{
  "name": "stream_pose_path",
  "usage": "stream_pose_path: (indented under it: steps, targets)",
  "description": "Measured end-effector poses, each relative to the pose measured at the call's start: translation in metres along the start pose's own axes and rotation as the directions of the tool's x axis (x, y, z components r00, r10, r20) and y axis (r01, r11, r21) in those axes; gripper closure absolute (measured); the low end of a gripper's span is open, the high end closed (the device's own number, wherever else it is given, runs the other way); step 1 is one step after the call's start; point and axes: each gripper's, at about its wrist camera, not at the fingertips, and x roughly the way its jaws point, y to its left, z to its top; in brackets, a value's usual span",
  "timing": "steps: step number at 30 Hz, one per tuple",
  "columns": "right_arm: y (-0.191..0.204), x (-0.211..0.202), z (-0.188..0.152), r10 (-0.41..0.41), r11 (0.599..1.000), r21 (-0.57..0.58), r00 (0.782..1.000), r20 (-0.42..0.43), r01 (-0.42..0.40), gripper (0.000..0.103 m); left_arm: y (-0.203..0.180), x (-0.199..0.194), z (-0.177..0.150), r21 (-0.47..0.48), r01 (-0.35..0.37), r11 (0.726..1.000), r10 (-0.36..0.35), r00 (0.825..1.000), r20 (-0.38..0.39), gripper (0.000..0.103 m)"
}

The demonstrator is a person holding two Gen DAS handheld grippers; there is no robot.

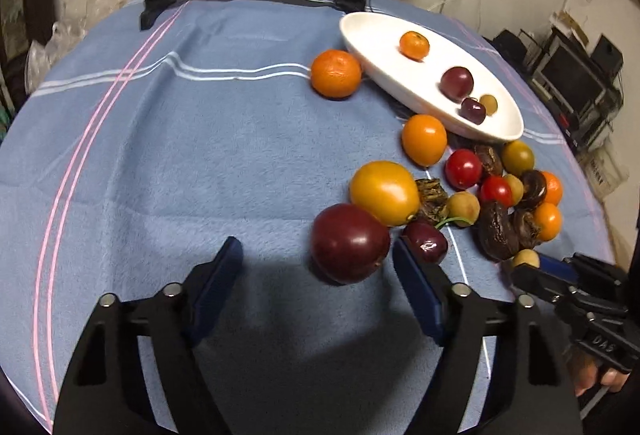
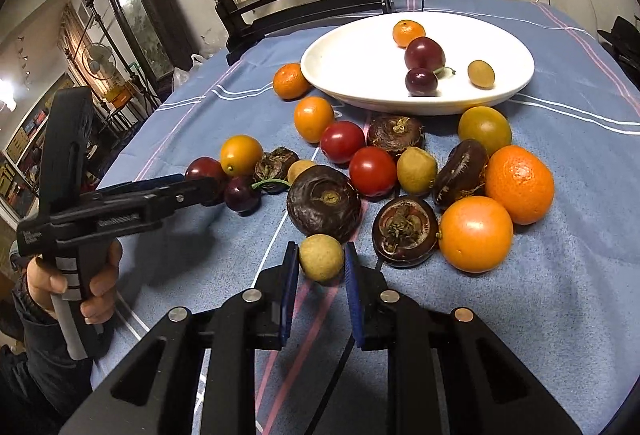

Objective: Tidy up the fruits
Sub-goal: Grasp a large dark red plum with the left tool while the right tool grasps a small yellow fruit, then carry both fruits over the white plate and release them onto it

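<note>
On the blue cloth (image 1: 200, 155), just in front of the white plate (image 2: 344, 75), lies a loose heap of fruit: oranges, red and yellow tomatoes, dark water chestnuts, plums, a cherry and small tan longans. At the near edge of that heap the right gripper (image 2: 322, 267) is clenched on one longan (image 2: 321, 258), its blue pads pressing both sides of it, right beside a big water chestnut (image 2: 324, 203). The left gripper (image 1: 316, 267) stands spread, gripping nothing; a dark red plum (image 1: 350, 243) sits at the mouth of its jaws, close to the right finger and well clear of the left one, with a cherry (image 1: 426, 245) just beyond that right finger. The plate already carries a small orange (image 2: 408, 33), a plum (image 2: 424, 53), a cherry (image 2: 421, 81) and a longan (image 2: 481, 74). One orange (image 1: 335, 73) rests against the plate's outer rim. A hand (image 2: 96, 287) holds the left gripper's handle.
</note>
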Motion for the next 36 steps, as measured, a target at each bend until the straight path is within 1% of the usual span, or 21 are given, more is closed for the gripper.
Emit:
stream_pose_path:
  steps: [1,3,4,5,6,7,8,9,12,14,16,18,21,22,25,27,28,30,31,33,36]
  targets:
    - [0.0,0.0,0.0,-0.001,1.0,-0.002,1.0,0.0,0.001,0.08,-0.003,0.002,0.0,0.014,-0.013,1.0,0.013,1.0,0.006,0.033]
    - [0.001,0.0,0.0,-0.001,1.0,-0.005,1.0,0.001,0.001,0.08,-0.01,0.003,-0.001,0.05,-0.033,0.998,0.032,0.999,0.027,0.041]
    - [0.0,0.0,0.0,0.0,1.0,-0.004,1.0,0.001,0.0,0.08,-0.012,0.003,-0.001,0.065,-0.04,0.997,0.037,0.999,0.037,0.047]
    - [0.0,0.0,0.0,0.001,1.0,-0.002,1.0,0.002,-0.001,0.08,-0.015,0.004,-0.002,0.085,-0.036,0.996,0.032,0.998,0.045,0.059]
    - [-0.001,0.001,0.001,0.004,1.0,0.001,1.0,0.002,-0.004,0.08,-0.017,0.002,-0.003,0.091,-0.011,0.996,0.007,0.999,0.044,0.064]
    - [-0.001,0.001,0.001,0.007,1.0,0.005,1.0,0.002,-0.007,0.08,-0.016,0.002,-0.003,0.08,0.005,0.997,-0.008,0.999,0.04,0.064]
    - [-0.002,0.0,0.0,0.009,1.0,0.007,1.0,0.002,-0.009,0.08,-0.013,0.001,-0.003,0.049,0.016,0.999,-0.018,0.999,0.039,0.065]
    - [-0.002,0.0,0.0,0.012,1.0,0.01,1.0,0.005,-0.012,0.08,-0.011,0.0,-0.002,0.034,0.015,0.999,-0.016,0.999,0.041,0.065]
    - [-0.001,-0.007,0.001,0.012,1.0,0.009,1.0,0.025,-0.012,0.08,-0.006,-0.014,0.001,-0.028,0.012,1.0,-0.011,0.998,0.064,0.065]
    - [0.005,-0.02,0.003,0.042,0.999,-0.005,0.997,0.057,-0.042,0.08,-0.008,-0.028,0.004,-0.038,0.036,0.999,-0.033,0.995,0.092,0.065]
    - [0.008,-0.032,0.008,0.052,0.999,-0.021,0.995,0.09,-0.05,0.08,-0.018,-0.041,0.011,-0.01,0.043,0.999,-0.042,0.993,0.114,0.065]
    - [0.009,-0.045,0.02,0.04,0.999,-0.039,0.991,0.129,-0.035,0.08,-0.031,-0.05,0.02,0.037,0.031,0.999,-0.036,0.991,0.13,0.065]
    - [0.004,-0.06,0.046,-0.021,0.998,-0.052,0.982,0.188,0.031,0.08,-0.057,-0.056,0.045,0.104,0.024,0.994,-0.04,0.987,0.158,0.065]
    - [0.002,-0.063,0.054,-0.039,0.998,-0.05,0.979,0.201,0.05,0.08,-0.061,-0.055,0.05,0.112,0.02,0.994,-0.038,0.986,0.164,0.065]
    - [-0.01,-0.06,0.079,-0.111,0.991,-0.042,0.966,0.235,0.125,0.08,-0.078,-0.041,0.075,0.124,0.022,0.992,-0.043,0.984,0.17,0.064]
    - [-0.024,-0.048,0.09,-0.156,0.986,-0.016,0.959,0.236,0.165,0.08,-0.085,-0.02,0.091,0.105,0.04,0.994,-0.053,0.99,0.128,0.064]
    - [-0.031,-0.042,0.093,-0.164,0.986,0.001,0.96,0.228,0.169,0.08,-0.087,-0.009,0.097,0.094,0.042,0.995,-0.052,0.993,0.105,0.064]
    - [-0.046,-0.025,0.095,-0.182,0.983,0.039,0.964,0.194,0.178,0.08,-0.09,0.015,0.107,0.074,0.011,0.997,-0.016,0.998,0.065,0.064]
    - [-0.05,-0.018,0.095,-0.187,0.982,0.045,0.966,0.179,0.182,0.08,-0.091,0.023,0.11,0.072,0.0,0.997,-0.004,0.998,0.055,0.064]
    - [-0.057,-0.011,0.095,-0.19,0.982,0.048,0.968,0.162,0.184,0.08,-0.092,0.037,0.115,0.07,0.002,0.998,-0.005,0.999,0.044,0.064]
    - [-0.065,-0.005,0.095,-0.169,0.984,0.075,0.974,0.153,0.159,0.08,-0.096,0.051,0.121,0.078,-0.008,0.997,0.005,0.999,0.036,0.064]
